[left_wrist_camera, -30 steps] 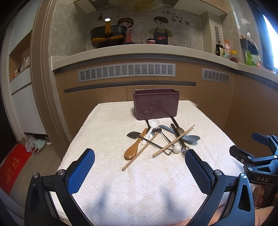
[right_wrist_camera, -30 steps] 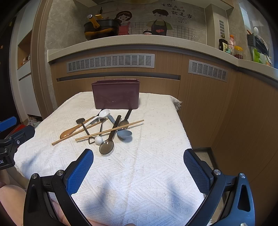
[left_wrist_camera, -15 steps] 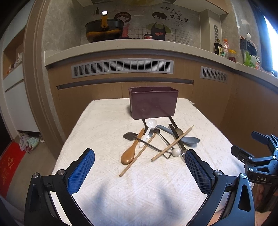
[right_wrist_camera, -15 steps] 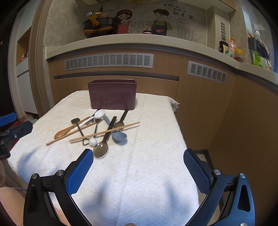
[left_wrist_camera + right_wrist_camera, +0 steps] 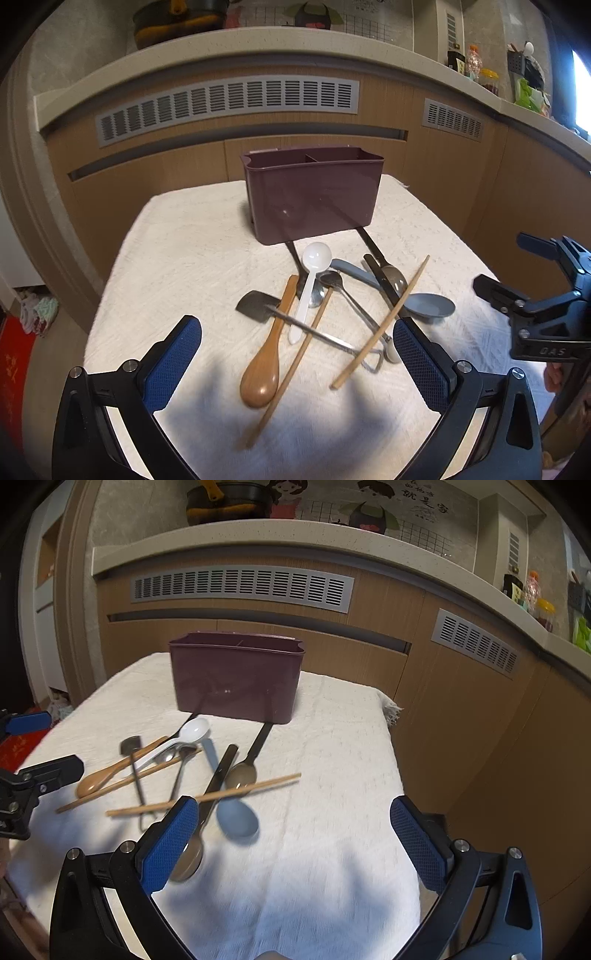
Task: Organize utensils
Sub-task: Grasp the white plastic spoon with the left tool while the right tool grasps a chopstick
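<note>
A dark maroon utensil holder (image 5: 313, 195) (image 5: 236, 681) with two compartments stands at the back of the white cloth. In front of it lies a crossed pile: a wooden spoon (image 5: 264, 363) (image 5: 110, 770), a white spoon (image 5: 310, 284) (image 5: 184, 734), two chopsticks (image 5: 384, 317) (image 5: 207, 795), a grey-blue spoon (image 5: 424, 304) (image 5: 234, 816), a small black spatula (image 5: 256, 306) and black-handled metal spoons (image 5: 212, 797). My left gripper (image 5: 297, 365) is open just before the pile, empty. My right gripper (image 5: 293, 845) is open over the cloth right of the pile, its left finger covering a spoon bowl.
The white textured cloth (image 5: 325, 867) covers a small table with drop-offs on all sides. Wooden cabinets with vents (image 5: 229, 107) stand behind and to the right. A counter above carries a pot (image 5: 229, 502) and bottles. The right gripper's body (image 5: 543, 325) shows at the left view's right edge.
Both grippers have moved forward toward the pile and holder, which now look larger. The utensils have not moved. Both stay open.
</note>
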The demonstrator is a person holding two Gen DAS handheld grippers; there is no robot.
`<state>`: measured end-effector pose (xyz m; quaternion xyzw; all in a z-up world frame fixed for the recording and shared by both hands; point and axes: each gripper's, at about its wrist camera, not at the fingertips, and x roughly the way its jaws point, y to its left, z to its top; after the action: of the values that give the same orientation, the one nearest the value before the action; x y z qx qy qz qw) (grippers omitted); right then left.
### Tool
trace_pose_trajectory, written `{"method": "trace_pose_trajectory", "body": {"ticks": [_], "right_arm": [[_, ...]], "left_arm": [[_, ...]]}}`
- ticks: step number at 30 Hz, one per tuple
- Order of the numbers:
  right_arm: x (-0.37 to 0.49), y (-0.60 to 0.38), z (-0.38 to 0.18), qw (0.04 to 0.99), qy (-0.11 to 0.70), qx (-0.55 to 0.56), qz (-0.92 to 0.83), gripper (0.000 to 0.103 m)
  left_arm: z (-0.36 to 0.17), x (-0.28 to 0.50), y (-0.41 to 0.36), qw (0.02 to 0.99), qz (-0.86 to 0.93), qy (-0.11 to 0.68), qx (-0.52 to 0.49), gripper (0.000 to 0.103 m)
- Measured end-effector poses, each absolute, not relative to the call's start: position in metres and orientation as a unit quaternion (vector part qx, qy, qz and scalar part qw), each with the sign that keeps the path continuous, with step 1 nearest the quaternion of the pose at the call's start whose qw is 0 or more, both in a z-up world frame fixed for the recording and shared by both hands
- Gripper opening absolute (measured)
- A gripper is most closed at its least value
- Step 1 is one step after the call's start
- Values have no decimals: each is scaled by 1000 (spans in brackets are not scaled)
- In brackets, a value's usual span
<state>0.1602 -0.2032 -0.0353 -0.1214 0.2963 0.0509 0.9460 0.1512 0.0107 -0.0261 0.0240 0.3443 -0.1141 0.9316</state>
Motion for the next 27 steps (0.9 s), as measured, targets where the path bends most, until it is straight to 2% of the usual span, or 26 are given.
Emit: {"method": "trace_pose_trajectory", "body": {"ticks": [1,3,4,5,9,15,18,19,21,22,27], "right_arm": [[169,-199,-37,944,298,-130,55,103],[182,-193,-42,939,305,-140,76,103],[187,-192,-43,938,307,-140,84,103],[191,-191,-44,938,306,-138,89,103],[201,-194,-51,938,306,-140,85,103],[208,-211,-66,924,352,-107,99,97],[211,-217,-72,924,357,-106,83,97],[212,-218,-73,924,360,-103,81,97],[215,-218,-74,923,362,-101,82,97],[216,-218,-74,923,363,-101,82,96],[220,-209,-70,920,366,-97,97,94]], "left_arm": [[-27,161,10,928,-124,350,23,99],[-28,182,5,920,-150,361,30,81],[-29,194,1,913,-168,369,35,66],[-31,206,-2,906,-185,380,38,58],[-37,250,-16,879,-236,413,42,57],[-57,301,-29,859,-220,461,37,56],[-70,310,-39,851,-211,476,66,50],[-74,311,-41,850,-207,479,74,45],[-76,314,-43,856,-190,473,87,43],[-76,315,-43,858,-181,472,92,36],[-73,300,-27,873,-171,452,68,34]]}}
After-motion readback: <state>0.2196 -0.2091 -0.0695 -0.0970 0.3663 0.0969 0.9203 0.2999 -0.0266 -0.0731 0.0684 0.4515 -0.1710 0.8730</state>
